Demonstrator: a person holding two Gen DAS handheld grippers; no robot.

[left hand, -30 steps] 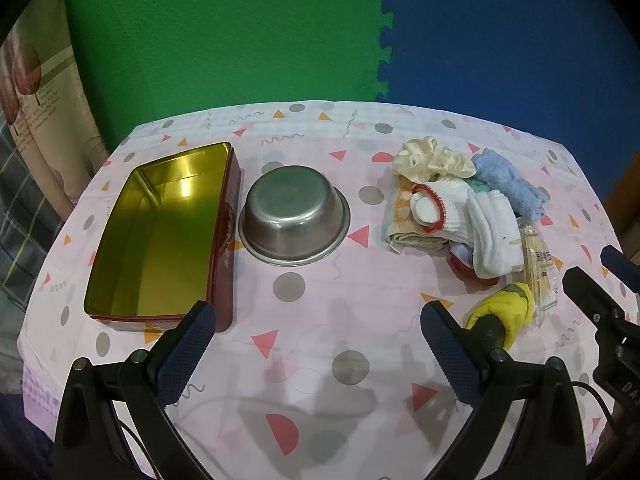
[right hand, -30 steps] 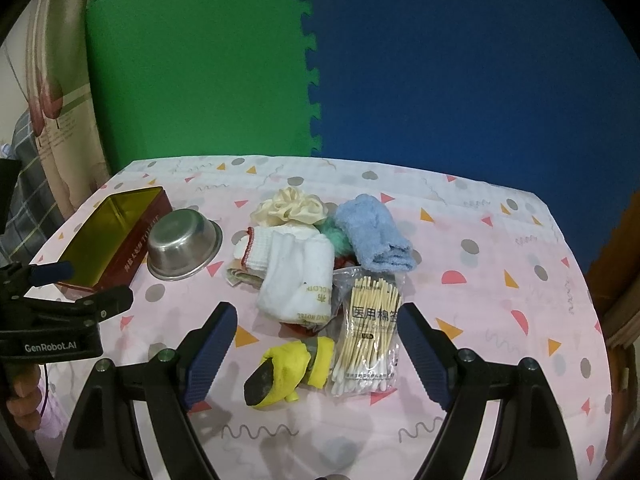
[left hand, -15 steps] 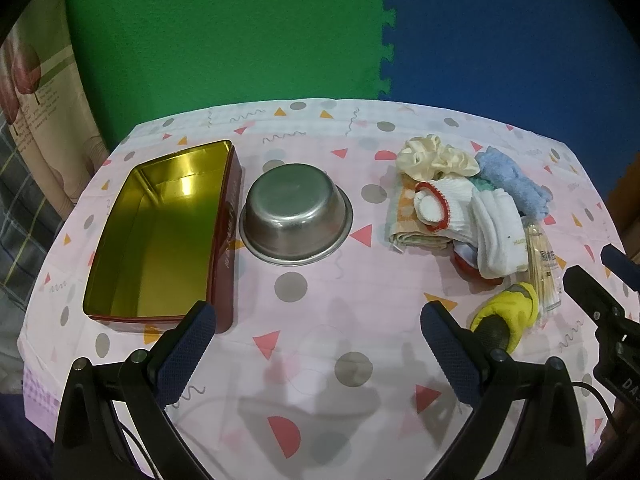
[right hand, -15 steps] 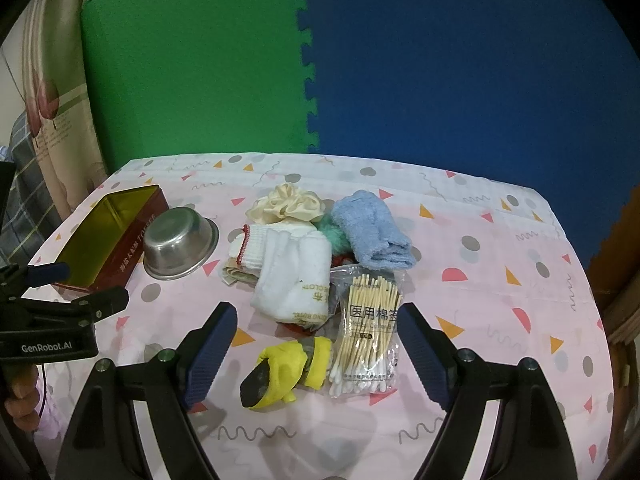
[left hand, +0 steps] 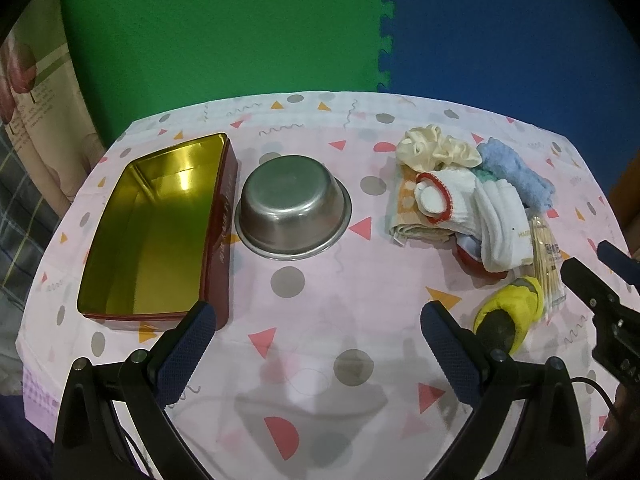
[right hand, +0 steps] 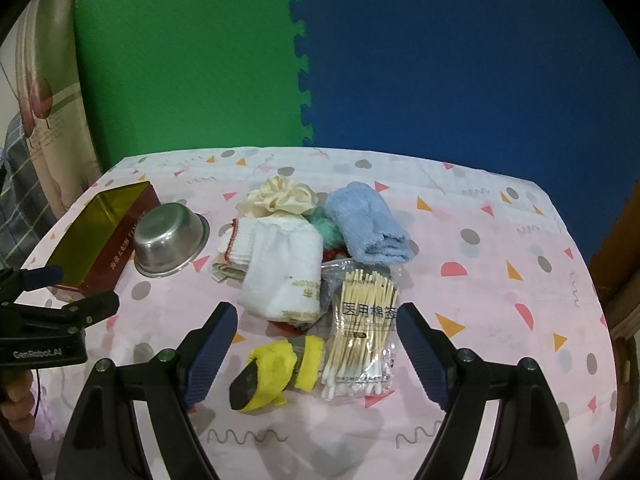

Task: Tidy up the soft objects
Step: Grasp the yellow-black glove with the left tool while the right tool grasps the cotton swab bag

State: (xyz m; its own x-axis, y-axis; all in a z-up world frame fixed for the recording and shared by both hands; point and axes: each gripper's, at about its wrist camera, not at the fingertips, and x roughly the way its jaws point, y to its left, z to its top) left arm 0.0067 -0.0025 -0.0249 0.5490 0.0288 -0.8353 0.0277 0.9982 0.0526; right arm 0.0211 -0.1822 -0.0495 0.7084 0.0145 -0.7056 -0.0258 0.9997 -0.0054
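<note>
On pink patterned tablecloth (right hand: 500, 240): soft pile right of round steel bowl (left hand: 294, 216) and open gold-lined red tin (left hand: 160, 232).
Right gripper (right hand: 316, 344) jaws spread but just closing slightly, over yellow rolled glove (right hand: 276, 372) and cotton-swab bag (right hand: 360, 340), gripping nothing. Left gripper (left hand: 316, 340) released, empty. White sock (right hand: 284, 276), blue folded towel (right hand: 368, 224), cream scrunchie (right hand: 280, 198) touching.

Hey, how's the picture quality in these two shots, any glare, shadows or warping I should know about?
Left wrist view: bright glare inside the gold tin, soft highlights on the steel bowl, a shadow of the hand-held gripper on the tablecloth. Right wrist view: strong fisheye bending of the tablecloth's far edge, dark vignetted corners, the swab packet's print readable.
</note>
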